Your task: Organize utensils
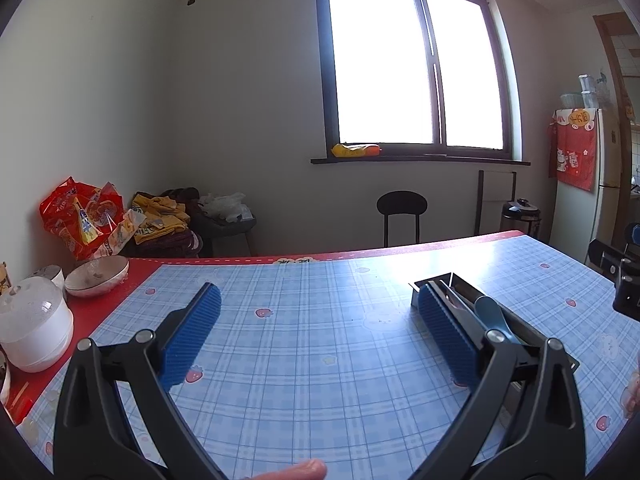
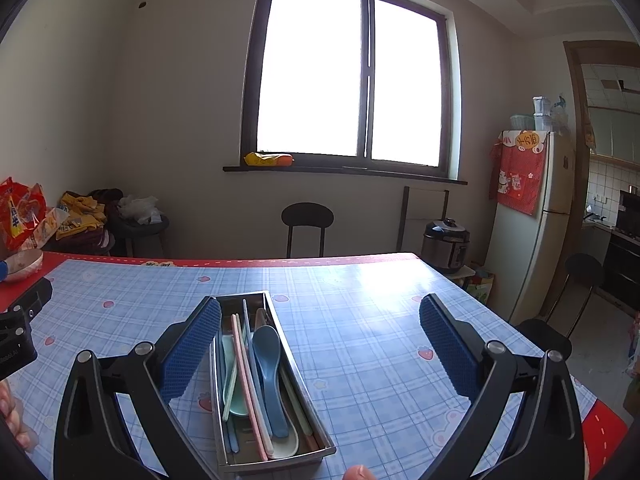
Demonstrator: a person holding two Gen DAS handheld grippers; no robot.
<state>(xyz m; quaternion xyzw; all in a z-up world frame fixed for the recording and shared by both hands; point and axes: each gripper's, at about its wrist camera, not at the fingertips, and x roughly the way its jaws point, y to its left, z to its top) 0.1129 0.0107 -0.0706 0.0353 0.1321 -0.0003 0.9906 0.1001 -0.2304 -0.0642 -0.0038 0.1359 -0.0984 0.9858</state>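
A long steel utensil tray lies on the blue plaid tablecloth. It holds a blue spoon, a pale green spoon, a cream spoon and several pink, blue and beige chopsticks. My right gripper is open and empty above the table, its left finger beside the tray. My left gripper is open and empty to the left of the tray, whose blue spoon shows behind its right finger.
A white bowl, a white lidded pot and red snack bags sit at the table's left edge. A black stool stands beyond the far edge. A rice cooker and a fridge are at the right.
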